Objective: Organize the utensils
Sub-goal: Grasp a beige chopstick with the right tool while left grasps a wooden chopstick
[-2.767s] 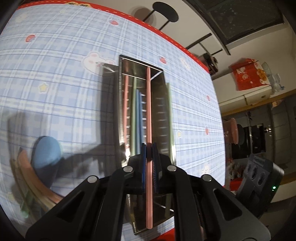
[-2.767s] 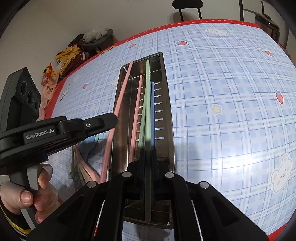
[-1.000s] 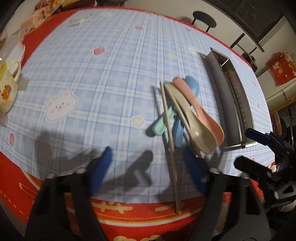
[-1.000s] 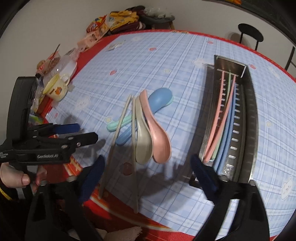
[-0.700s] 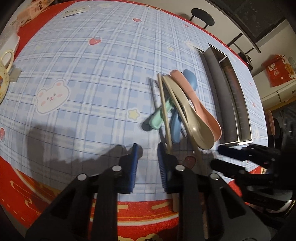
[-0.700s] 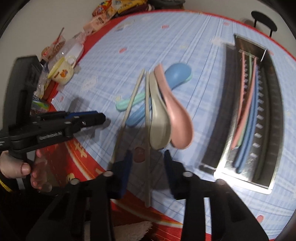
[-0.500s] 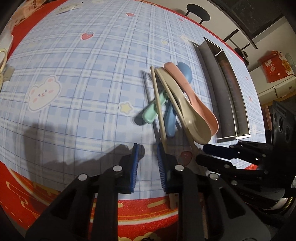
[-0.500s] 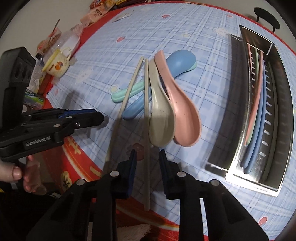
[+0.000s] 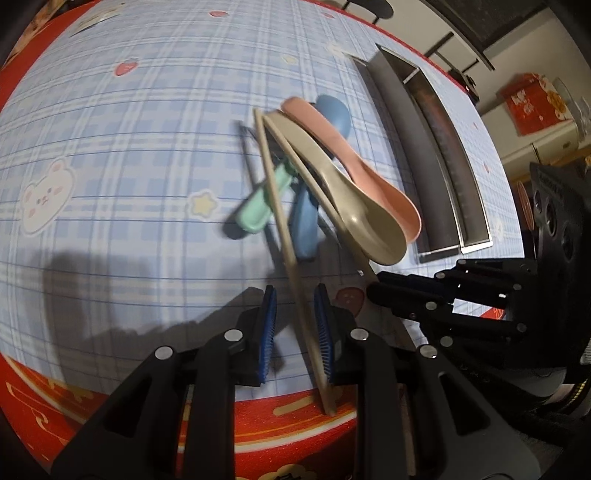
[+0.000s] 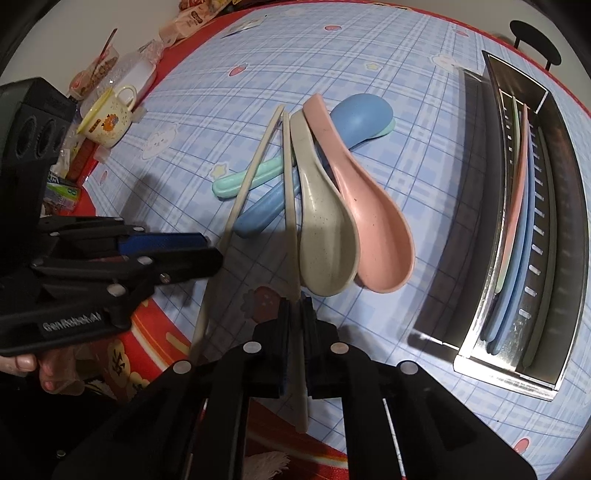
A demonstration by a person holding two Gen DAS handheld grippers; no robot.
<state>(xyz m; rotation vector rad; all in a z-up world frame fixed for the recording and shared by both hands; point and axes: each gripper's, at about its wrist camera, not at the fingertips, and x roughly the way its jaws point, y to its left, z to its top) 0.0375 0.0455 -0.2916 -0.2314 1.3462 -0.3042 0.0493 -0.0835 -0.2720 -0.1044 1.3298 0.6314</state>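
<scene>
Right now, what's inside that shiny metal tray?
Inside the metal tray lie long thin chopsticks: pink, blue and green. They overlap, so I cannot count them.

Odds and ends around our table

We see a blue plaid tablecloth point(image 10: 424, 66) with a red border, a yellow-rimmed mug point(image 10: 107, 118) at its left edge beside a clear plastic container point(image 10: 135, 72) and snack packets point(image 10: 192, 16), a black stool point(image 10: 533, 38) beyond, and a red box point(image 9: 535, 101) on a shelf.
</scene>
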